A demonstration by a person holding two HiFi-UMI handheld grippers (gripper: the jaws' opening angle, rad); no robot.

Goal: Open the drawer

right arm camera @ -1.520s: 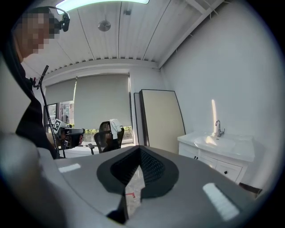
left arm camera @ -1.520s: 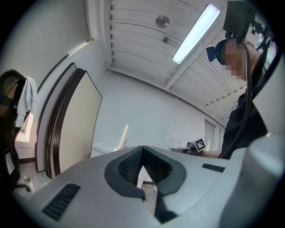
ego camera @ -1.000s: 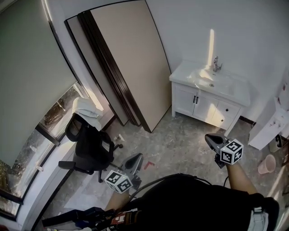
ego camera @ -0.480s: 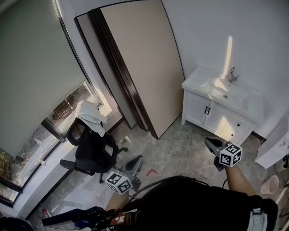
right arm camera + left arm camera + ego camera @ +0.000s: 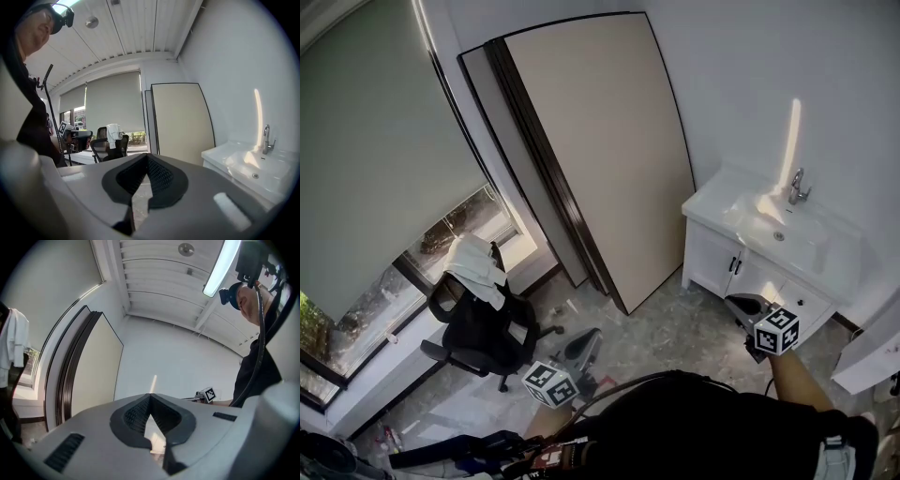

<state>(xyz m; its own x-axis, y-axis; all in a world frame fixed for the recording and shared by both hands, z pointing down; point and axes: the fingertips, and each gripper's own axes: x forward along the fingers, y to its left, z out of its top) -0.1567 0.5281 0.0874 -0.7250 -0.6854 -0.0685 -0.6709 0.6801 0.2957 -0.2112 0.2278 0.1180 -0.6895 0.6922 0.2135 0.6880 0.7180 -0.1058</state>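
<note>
I count two hand-held grippers, the left hand-held gripper [image 5: 591,335] and the right hand-held gripper [image 5: 731,301], each with one marker cube, so two cubes [image 5: 548,382] in all. On the floor I see one black office chair [image 5: 483,328] with one white cloth [image 5: 473,258] over it, and one big beige panel [image 5: 600,150] leaning on the wall. There is one white vanity [image 5: 717,248] with one faucet [image 5: 799,186], two cabinet doors [image 5: 712,261], and one drawer front [image 5: 806,298] I can make out; one roller blind [image 5: 375,159] covers the window.
</note>
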